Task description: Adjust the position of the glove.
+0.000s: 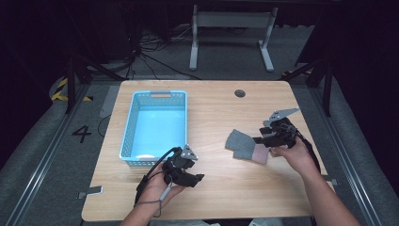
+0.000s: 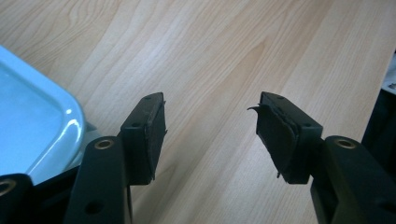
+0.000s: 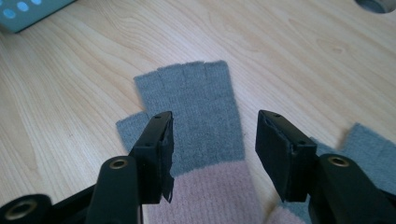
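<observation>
Two grey fingerless gloves with pink cuffs point(image 1: 241, 142) lie flat on the wooden table point(image 1: 211, 113), right of centre. In the right gripper view one glove point(image 3: 201, 98) stretches away between the jaws, and a second glove point(image 3: 369, 144) peeks in at the right edge. My right gripper point(image 1: 259, 140) hovers over the gloves from the right. It is open, its jaws standing either side of the near glove where grey meets pink. My left gripper point(image 1: 196, 178) is open above bare wood near the front, with nothing between its fingers point(image 2: 149, 135).
A light blue plastic basket point(image 1: 129, 127) stands on the left half of the table, just behind my left hand; its corner point(image 2: 32, 126) sits close to the left jaw. A round cable hole point(image 1: 240, 93) is at the far edge. Metal table legs point(image 1: 193, 42) stand beyond.
</observation>
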Demonstrator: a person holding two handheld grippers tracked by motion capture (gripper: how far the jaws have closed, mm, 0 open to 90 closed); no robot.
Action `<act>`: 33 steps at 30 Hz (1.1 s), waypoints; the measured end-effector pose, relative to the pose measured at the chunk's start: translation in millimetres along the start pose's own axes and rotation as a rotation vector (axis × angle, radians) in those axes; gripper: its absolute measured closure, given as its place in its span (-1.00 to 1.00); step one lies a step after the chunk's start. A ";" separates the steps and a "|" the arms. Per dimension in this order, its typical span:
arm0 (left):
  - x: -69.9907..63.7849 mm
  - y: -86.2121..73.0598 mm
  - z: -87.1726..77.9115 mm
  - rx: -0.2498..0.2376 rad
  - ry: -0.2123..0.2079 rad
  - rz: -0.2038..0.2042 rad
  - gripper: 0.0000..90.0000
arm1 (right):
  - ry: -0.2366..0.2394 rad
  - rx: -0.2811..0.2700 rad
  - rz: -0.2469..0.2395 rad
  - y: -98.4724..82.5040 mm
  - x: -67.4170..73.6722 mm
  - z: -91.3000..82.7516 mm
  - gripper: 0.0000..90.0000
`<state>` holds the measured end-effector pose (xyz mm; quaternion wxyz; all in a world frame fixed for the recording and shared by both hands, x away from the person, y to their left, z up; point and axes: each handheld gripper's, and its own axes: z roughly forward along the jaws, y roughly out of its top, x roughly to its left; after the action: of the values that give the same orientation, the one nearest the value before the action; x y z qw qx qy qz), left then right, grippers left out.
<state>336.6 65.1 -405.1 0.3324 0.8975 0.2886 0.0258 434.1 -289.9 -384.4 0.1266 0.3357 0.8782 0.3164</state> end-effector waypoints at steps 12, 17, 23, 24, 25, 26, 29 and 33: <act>-2.1 1.7 2.3 0.012 -0.008 -0.004 -0.08 | 0.050 0.099 0.004 -7.8 0.2 36.9 0.00; -1.3 1.9 1.0 0.006 -0.013 -0.009 0.00 | 0.021 0.138 -0.011 -9.7 2.2 46.7 -0.02; -1.0 2.3 4.0 0.021 -0.021 -0.043 0.06 | -0.009 0.180 -0.047 -11.3 6.4 56.1 -0.01; -1.0 2.3 4.0 0.021 -0.021 -0.043 0.07 | -0.009 0.178 -0.042 -11.5 6.6 56.5 0.02; -0.3 2.2 3.5 0.024 0.001 -0.044 0.11 | -0.009 0.176 -0.037 -11.8 6.7 56.9 0.05; -0.1 2.0 3.1 0.026 0.015 -0.034 0.14 | -0.010 0.176 -0.037 -11.8 6.8 56.9 0.07; -0.3 1.3 3.2 0.026 0.047 -0.019 0.27 | -0.002 0.180 -0.036 -11.5 6.4 56.6 0.17; 3.8 3.6 5.5 0.050 0.007 -0.012 0.30 | 0.004 0.173 -0.036 -11.7 5.3 55.5 0.47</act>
<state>342.8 61.8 -407.7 0.3093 0.9036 0.2958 0.0197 448.4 -267.0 -434.6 0.1011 0.3290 0.9084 0.2374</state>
